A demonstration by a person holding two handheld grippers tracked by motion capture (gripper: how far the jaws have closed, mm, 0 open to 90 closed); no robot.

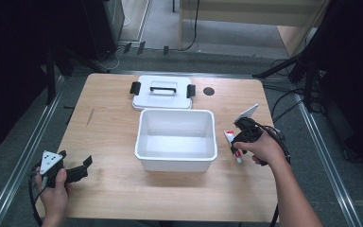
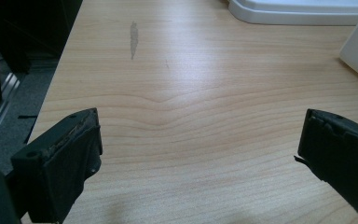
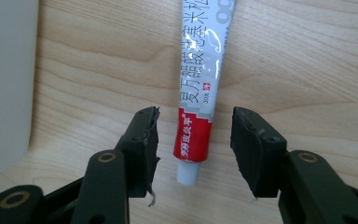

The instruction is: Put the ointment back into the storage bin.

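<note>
Right gripper view puts us directly over a small ointment tube (image 3: pixel 200 88) lying flat on the wooden table (image 3: pixel 307 60), its white cap toward us and a red band just above the cap. Our right gripper (image 3: pixel 195 140) straddles the cap end: one black jaw stands on each side of the tube with a strip of bare wood showing between each pad and the tube, so the pads are not yet pressing on it. At the left edge of this view rises the white wall of the storage bin (image 3: pixel 4 84).

In the high view we see the tube (image 1: pixel 232 142) just to the right of the open white bin (image 1: pixel 176 161), with our right gripper (image 1: pixel 239 138) angled down onto it. The bin's lid (image 1: pixel 162 97), with black handle and clips, lies flat behind the bin, touching or nearly touching its far rim.

Our left gripper (image 1: pixel 78 171) rests near the table's front left corner, well apart from the bin; in the left gripper view its jaws stand wide apart over bare wood (image 2: pixel 191 130).
</note>
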